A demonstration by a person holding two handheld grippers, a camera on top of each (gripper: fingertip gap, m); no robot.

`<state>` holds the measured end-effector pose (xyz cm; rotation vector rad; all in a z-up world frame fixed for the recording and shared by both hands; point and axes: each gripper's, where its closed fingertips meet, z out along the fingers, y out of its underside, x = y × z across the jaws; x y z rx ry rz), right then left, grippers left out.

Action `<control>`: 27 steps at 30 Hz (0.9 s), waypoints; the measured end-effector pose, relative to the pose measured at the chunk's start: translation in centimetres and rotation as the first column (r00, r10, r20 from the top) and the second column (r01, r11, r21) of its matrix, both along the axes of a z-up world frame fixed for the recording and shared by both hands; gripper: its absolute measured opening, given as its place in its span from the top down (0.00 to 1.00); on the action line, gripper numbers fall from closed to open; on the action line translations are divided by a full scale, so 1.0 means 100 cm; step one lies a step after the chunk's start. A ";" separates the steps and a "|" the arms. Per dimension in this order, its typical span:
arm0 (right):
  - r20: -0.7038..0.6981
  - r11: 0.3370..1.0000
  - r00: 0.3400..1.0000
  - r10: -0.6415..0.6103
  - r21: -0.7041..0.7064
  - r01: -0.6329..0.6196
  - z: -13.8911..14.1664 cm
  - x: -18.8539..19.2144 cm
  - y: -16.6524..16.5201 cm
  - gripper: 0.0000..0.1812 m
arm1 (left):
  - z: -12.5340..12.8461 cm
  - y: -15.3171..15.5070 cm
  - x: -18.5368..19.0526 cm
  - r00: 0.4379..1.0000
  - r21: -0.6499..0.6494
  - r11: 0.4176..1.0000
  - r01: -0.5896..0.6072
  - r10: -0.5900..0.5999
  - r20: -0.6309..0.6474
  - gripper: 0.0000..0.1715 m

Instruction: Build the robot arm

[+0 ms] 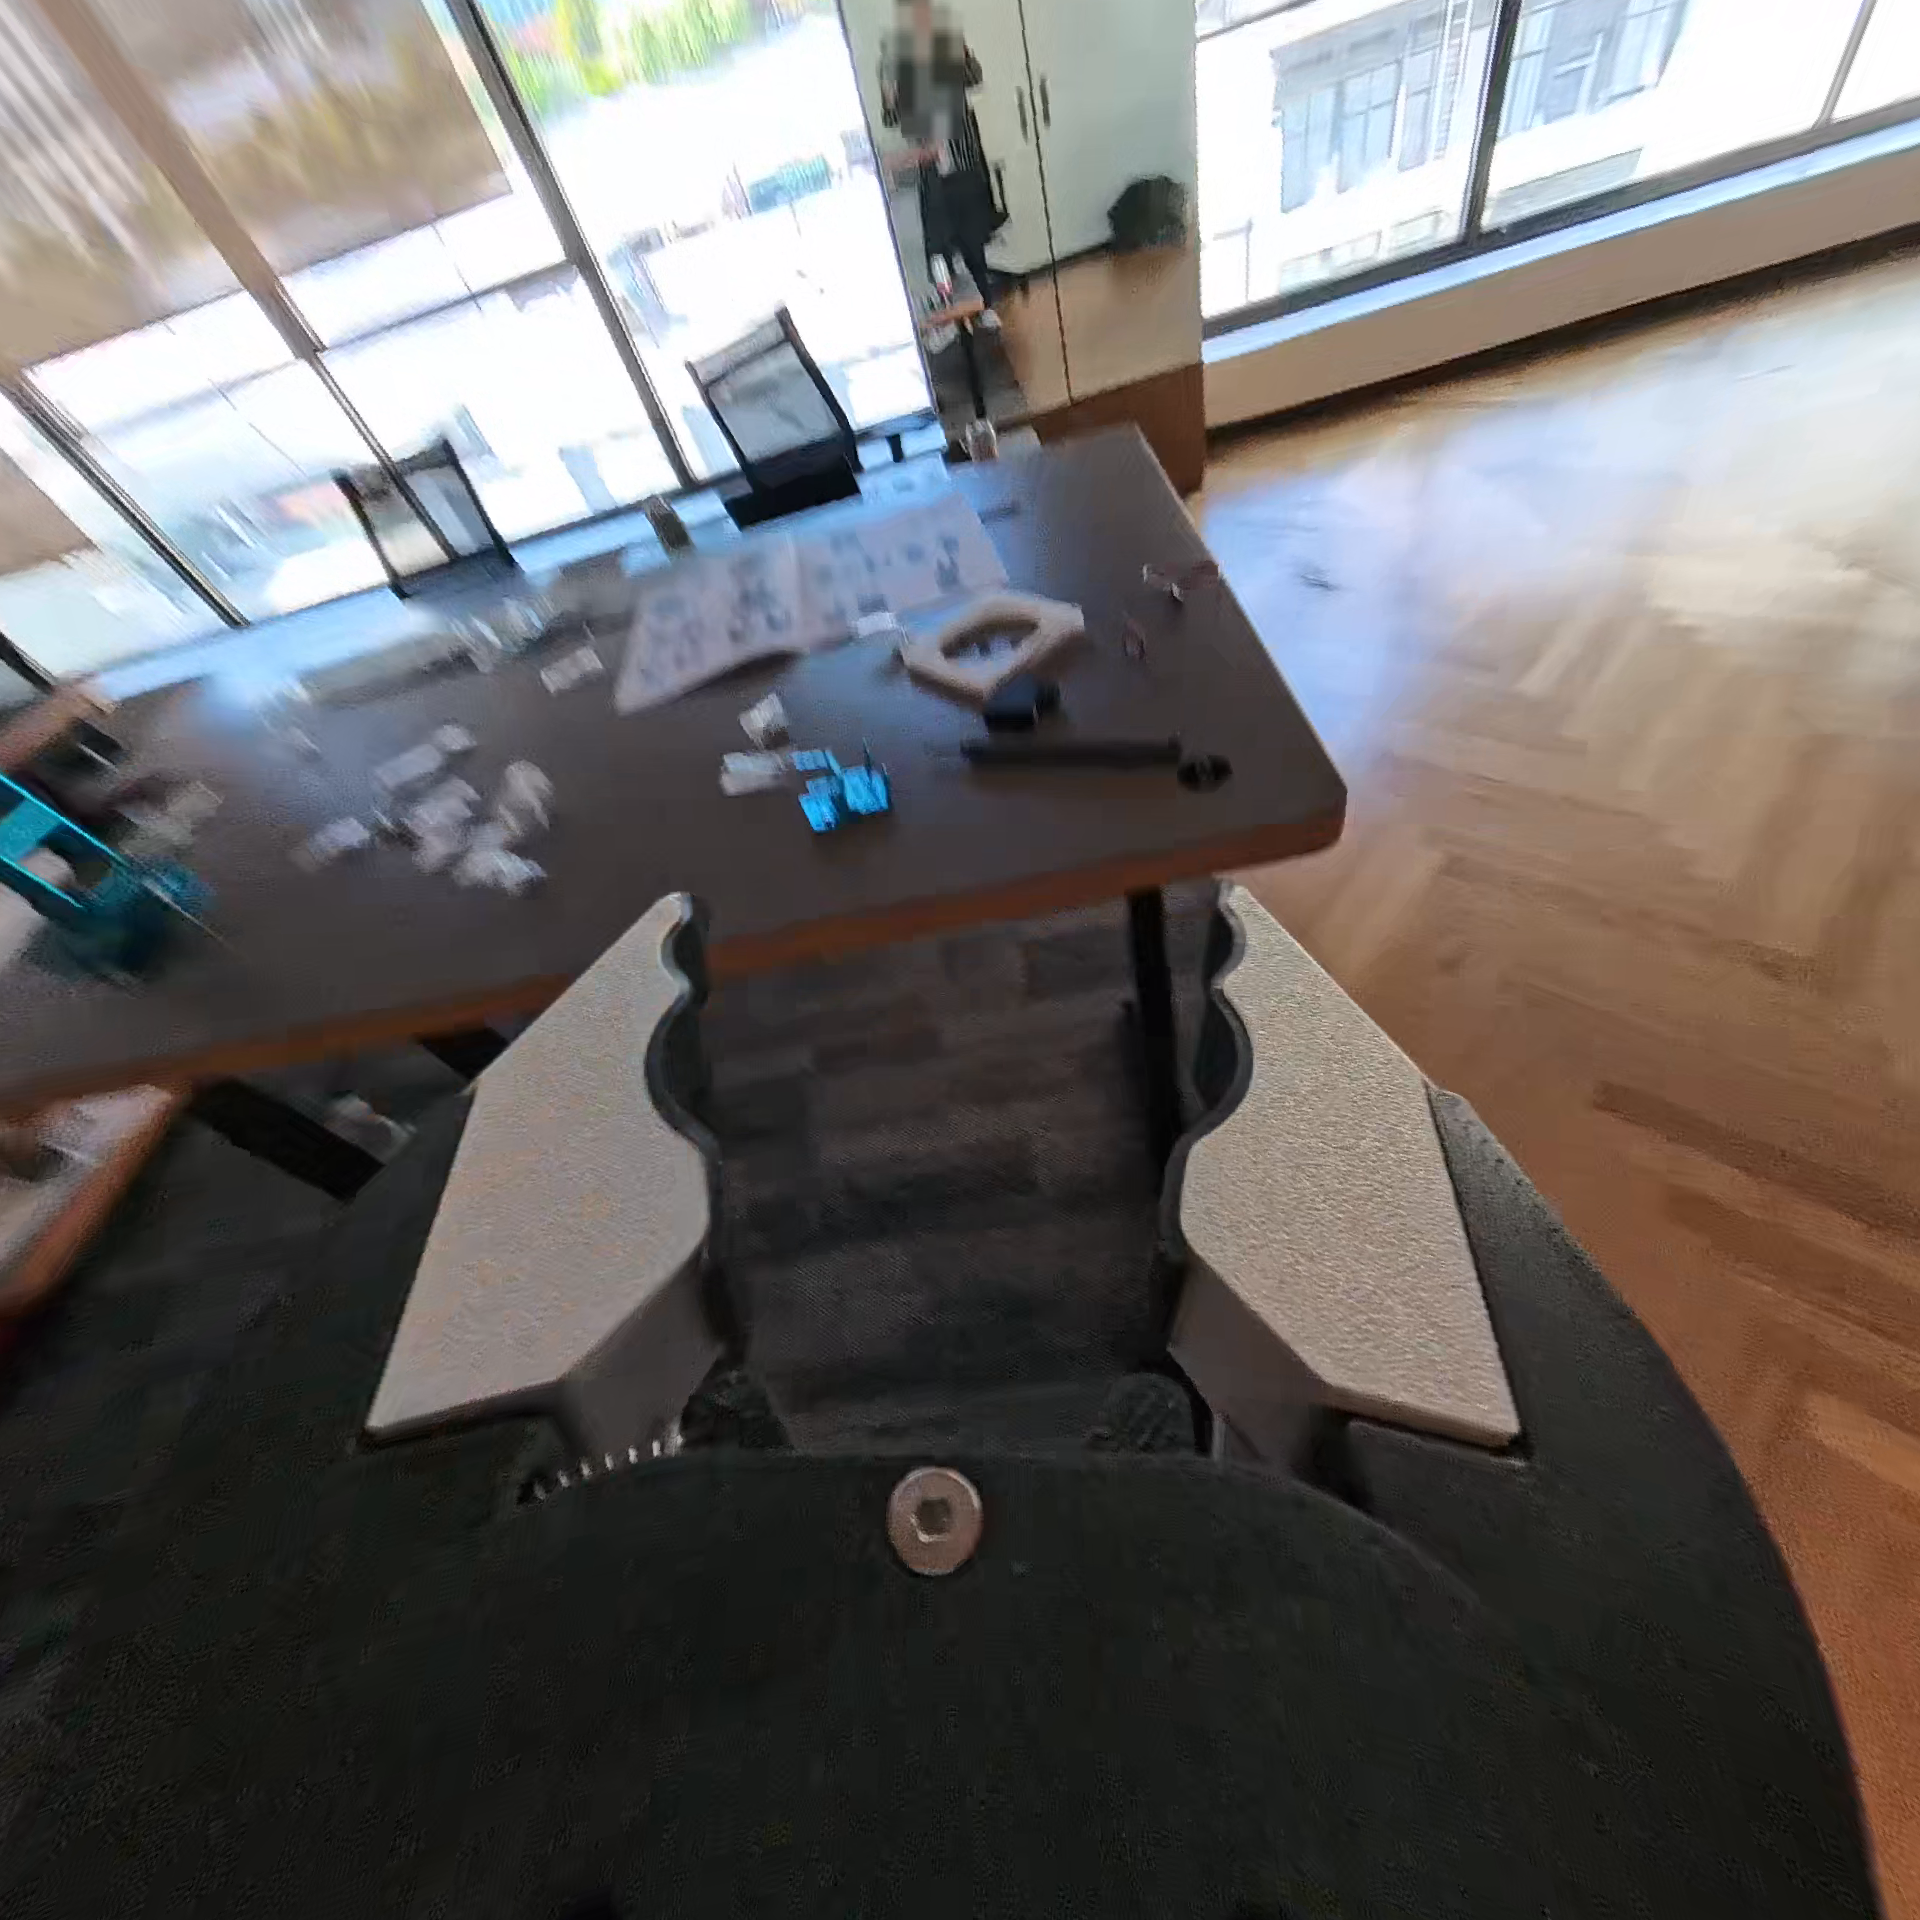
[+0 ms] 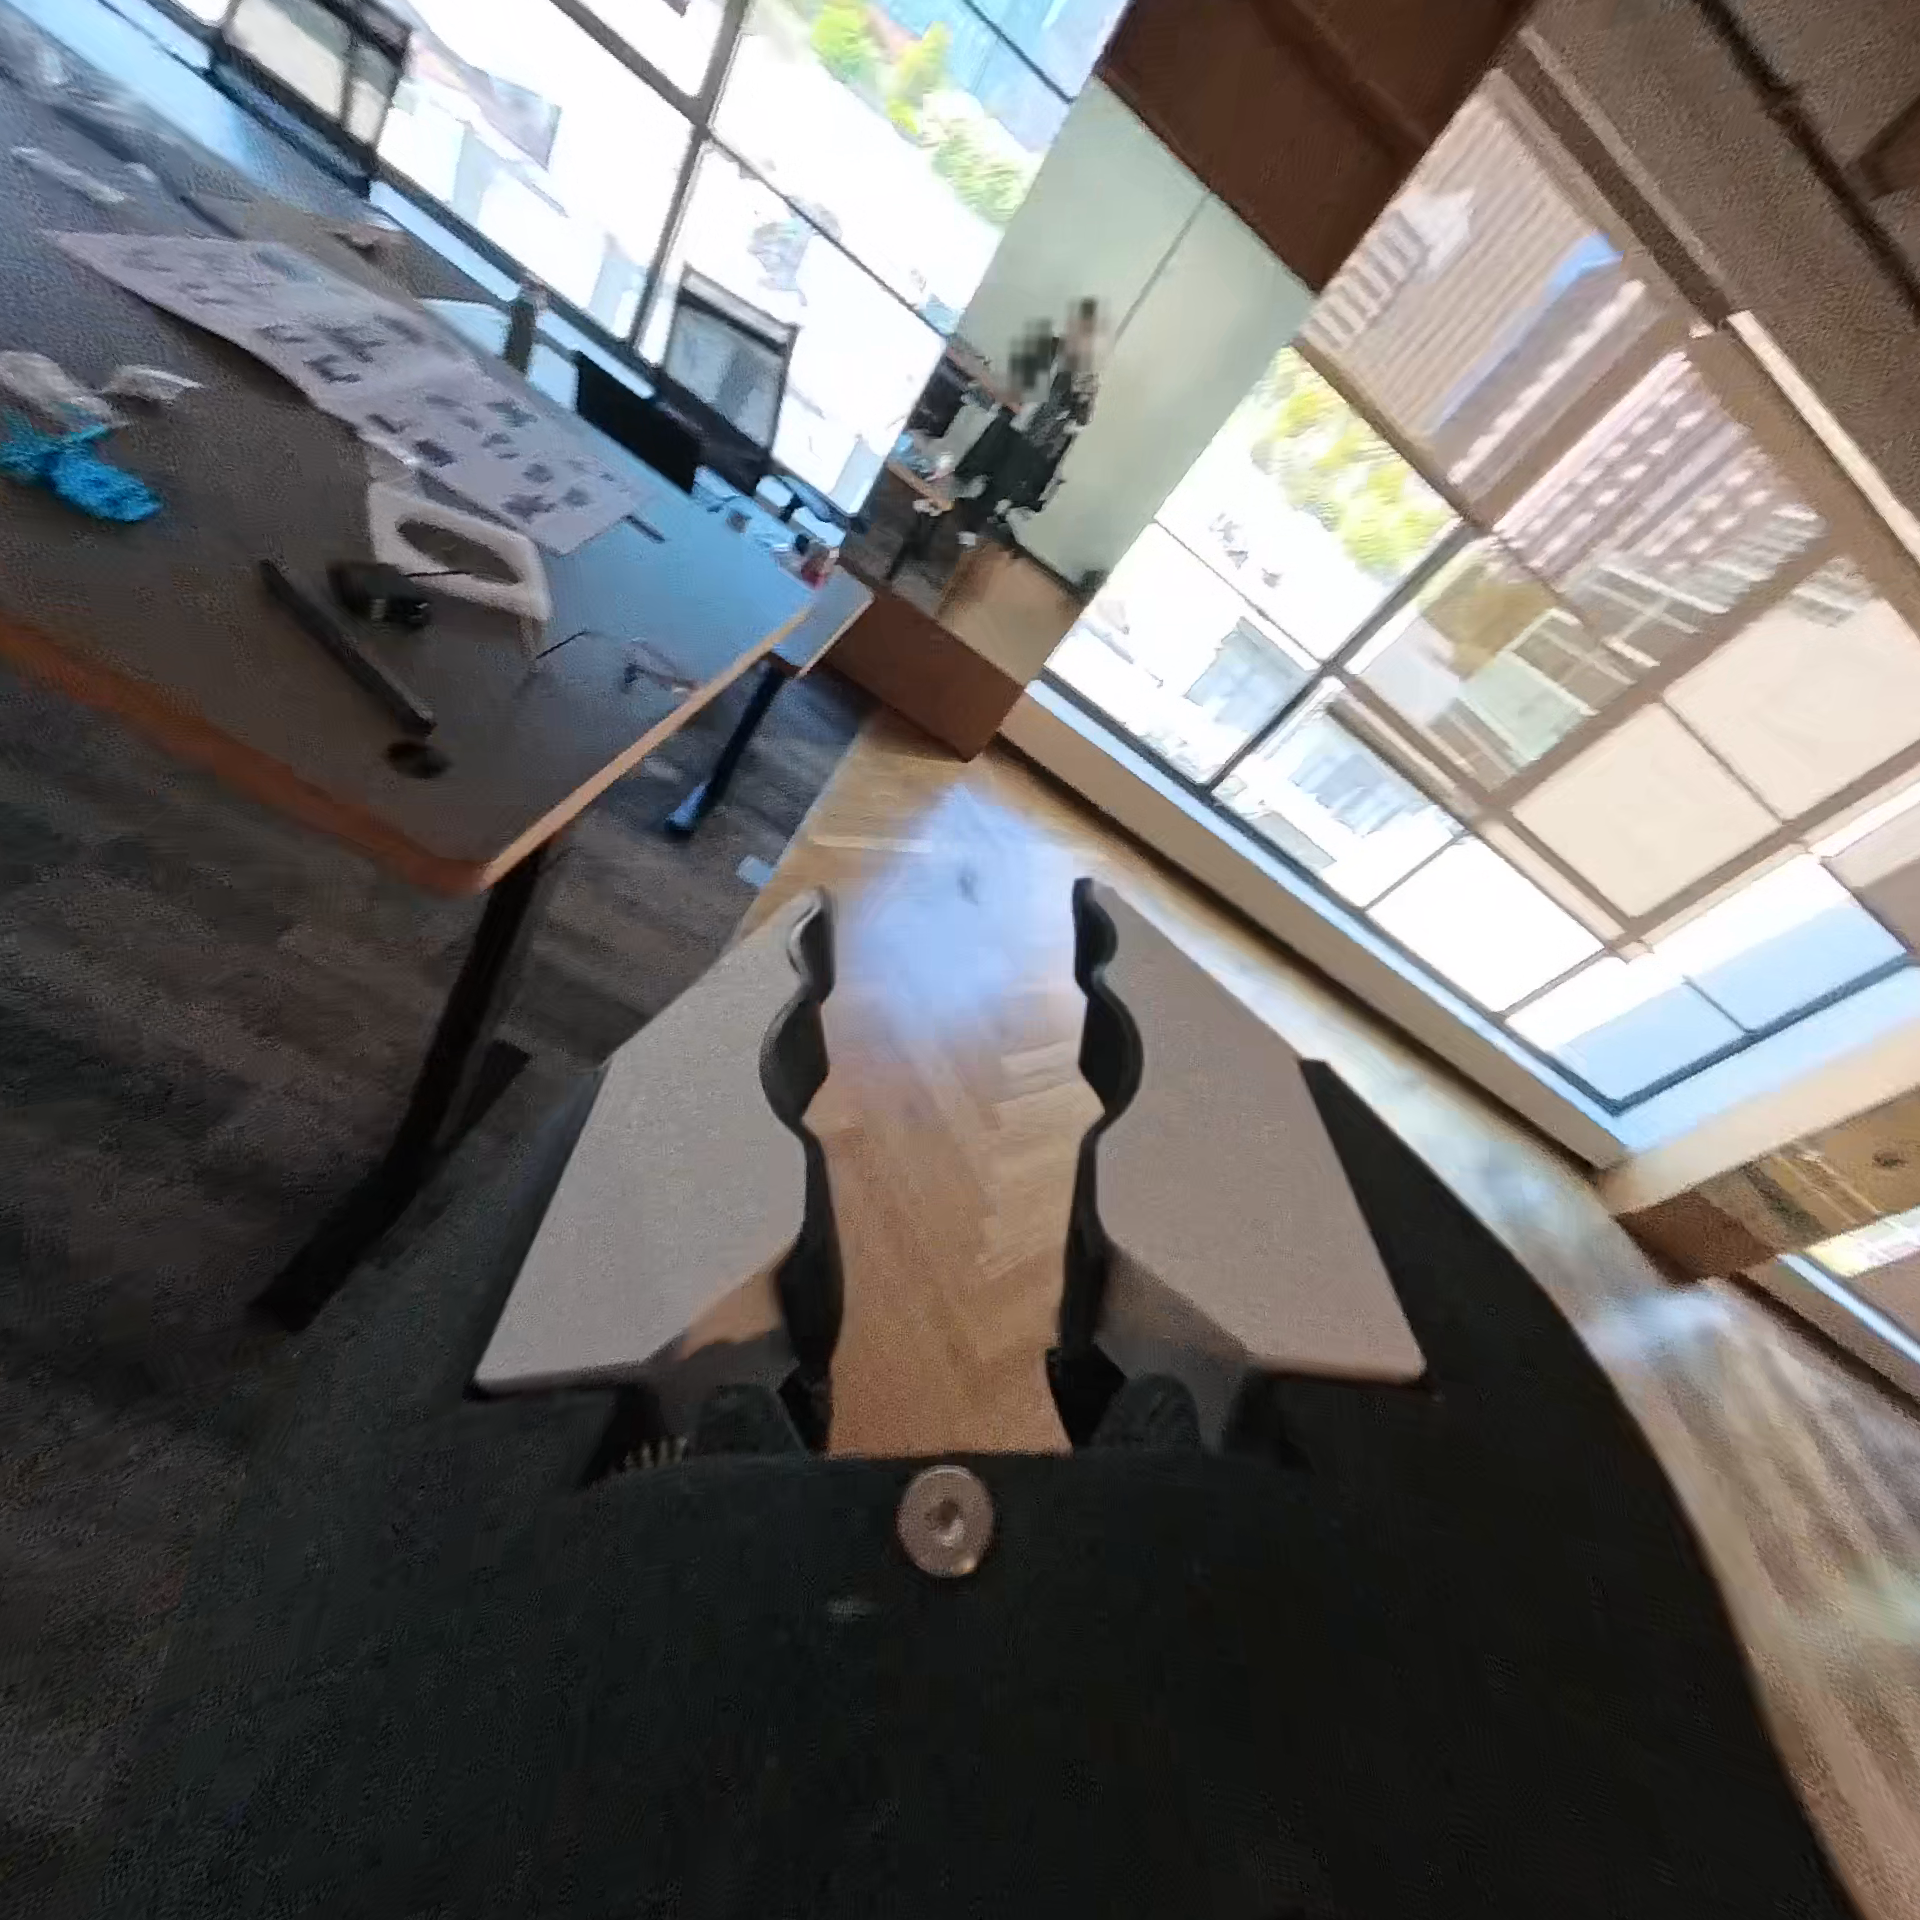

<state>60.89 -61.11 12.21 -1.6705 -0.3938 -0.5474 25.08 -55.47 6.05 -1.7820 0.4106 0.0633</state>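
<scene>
My left gripper (image 1: 956, 914) is open and empty, held in the air just short of the near edge of a dark table (image 1: 1195, 644). On the table lie small blue parts (image 1: 844, 798), several clear bags of parts (image 1: 457, 810), a black rod (image 1: 1070, 750), a white ring-shaped frame (image 1: 992, 639) and an open paper sheet (image 1: 800, 608). My right gripper (image 2: 954, 904) is open and empty, tilted, and points past the table's corner over the wooden floor (image 2: 935, 1091). The table (image 2: 582, 717), the black rod (image 2: 343, 649) and the white frame (image 2: 457, 566) show at its upper left.
A teal object (image 1: 73, 873) sits at the table's left end. Two black chairs (image 1: 779, 416) stand behind the table by large windows. A person (image 1: 945, 156) is reflected in a mirrored pillar. Dark carpet (image 1: 914, 1143) lies under the table, wooden floor (image 1: 1610, 831) to the right.
</scene>
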 end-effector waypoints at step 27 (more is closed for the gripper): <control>-0.565 0.936 0.774 0.285 -0.007 -0.351 -0.113 -0.250 0.227 0.76 | -0.069 0.038 -0.447 0.938 0.188 0.981 -0.044 -0.024 0.345 0.57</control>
